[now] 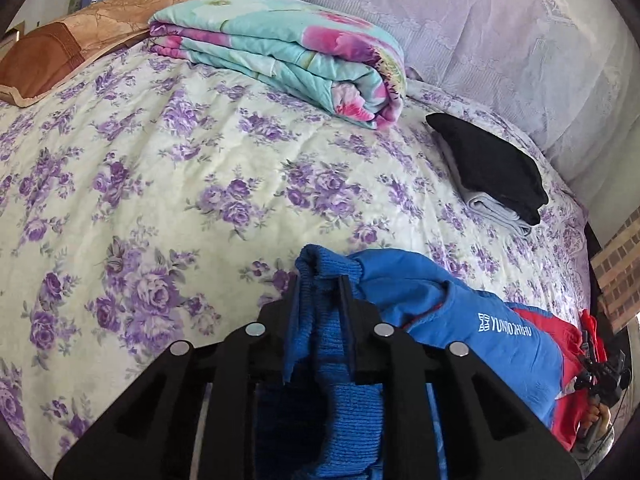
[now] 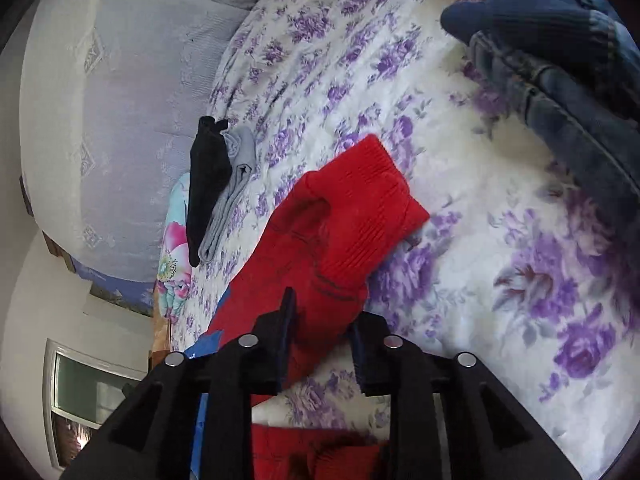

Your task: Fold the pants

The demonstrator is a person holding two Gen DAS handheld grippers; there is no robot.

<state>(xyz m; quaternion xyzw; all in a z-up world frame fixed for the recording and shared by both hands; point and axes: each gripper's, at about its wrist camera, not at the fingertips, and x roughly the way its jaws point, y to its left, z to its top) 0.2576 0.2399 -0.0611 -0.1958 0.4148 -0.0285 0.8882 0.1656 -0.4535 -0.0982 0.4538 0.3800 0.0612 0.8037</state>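
Pants (image 1: pixel 460 312): blue and red, white lettering on the blue panel, lying bunched on the floral bedspread (image 1: pixel 160 184) at the near edge of the bed. 1 blue ribbed cuff (image 1: pixel 320 304) is sitting between the fingers of the left gripper (image 1: pixel 320 284), rising just past the fingertips and trailing down through the jaws toward the camera. The jaws are standing narrow, both pads pressing on the knit; the cuff is being held. The rest of the garment is spreading away to the right of that gripper.

Right wrist view: the red ribbed cuff (image 2: pixel 352 208) of the pants is lying on the bedspread just ahead of the right gripper (image 2: pixel 320 312). Red fabric is passing between the 2 fingers, touching the left finger (image 2: pixel 286 320); a gap is showing beside the other finger, so the jaws are standing partly apart and are not clamping the cloth. More red fabric is showing below the gripper body.

Surroundings: a folded pile, black garment (image 1: pixel 488 164) on top of a grey one (image 1: pixel 496 210), is lying well apart from the pants toward the far side. A folded floral quilt (image 1: pixel 288 52) is sitting further back, a brown pillow (image 1: pixel 52 52) beside it. Denim clothing (image 2: pixel 568 92) is lying at the upper right of the right wrist view.
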